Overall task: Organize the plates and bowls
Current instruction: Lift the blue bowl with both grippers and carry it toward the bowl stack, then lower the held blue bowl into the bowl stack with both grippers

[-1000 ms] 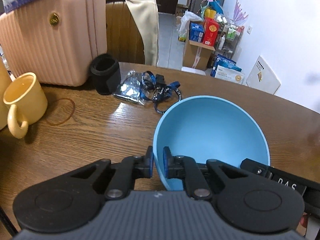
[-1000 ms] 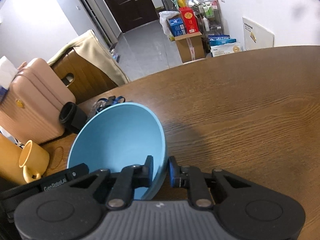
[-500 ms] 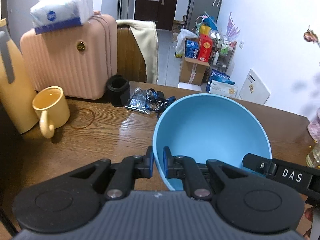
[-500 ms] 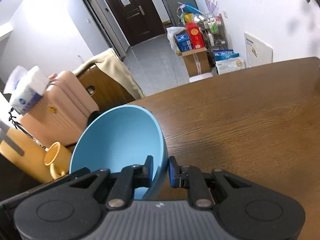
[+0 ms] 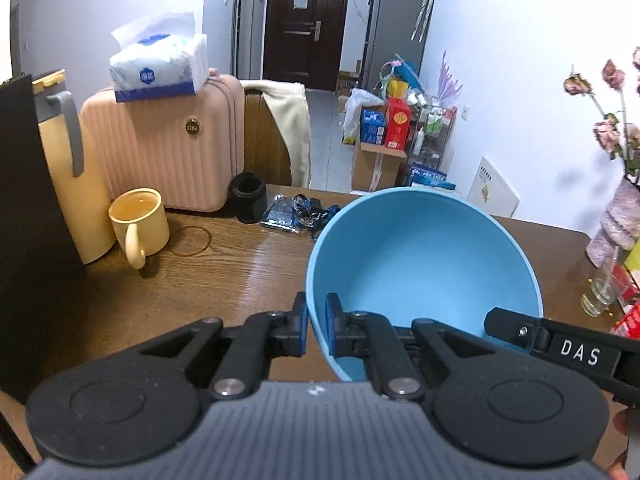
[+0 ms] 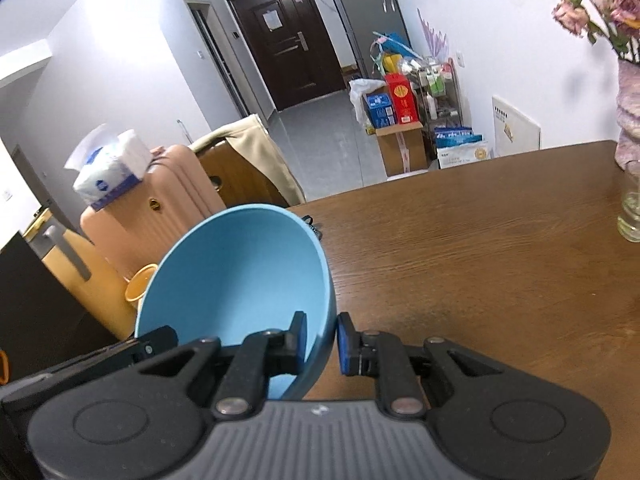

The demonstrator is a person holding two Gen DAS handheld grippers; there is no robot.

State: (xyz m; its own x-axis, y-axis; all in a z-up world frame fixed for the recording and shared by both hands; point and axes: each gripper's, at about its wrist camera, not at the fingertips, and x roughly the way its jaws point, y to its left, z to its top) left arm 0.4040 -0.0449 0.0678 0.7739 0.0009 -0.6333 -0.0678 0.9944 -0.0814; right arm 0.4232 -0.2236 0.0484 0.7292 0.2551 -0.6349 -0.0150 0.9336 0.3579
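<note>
Both grippers, left gripper (image 5: 316, 322) and right gripper (image 6: 322, 342), are clamped on opposite rims of the blue bowl (image 5: 424, 264). Equal height should be kept between them so the bowl is carried level above the table (image 6: 480, 248).

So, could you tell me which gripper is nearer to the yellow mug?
Left. The left gripper clamps the bowl rim on the side facing the mug; the right gripper clamps the opposite rim, with the bowl between it and the mug.

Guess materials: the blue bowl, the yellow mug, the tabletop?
Round light-blue bowl: probably matte plastic or melamine, with a thin rim, even colour and no glare.
Pale yellow handled mug: likely glazed ceramic, with thick walls and a soft sheen.
Brown tabletop: wood or wood-look veneer, with visible grain and a glossy finish.
</note>
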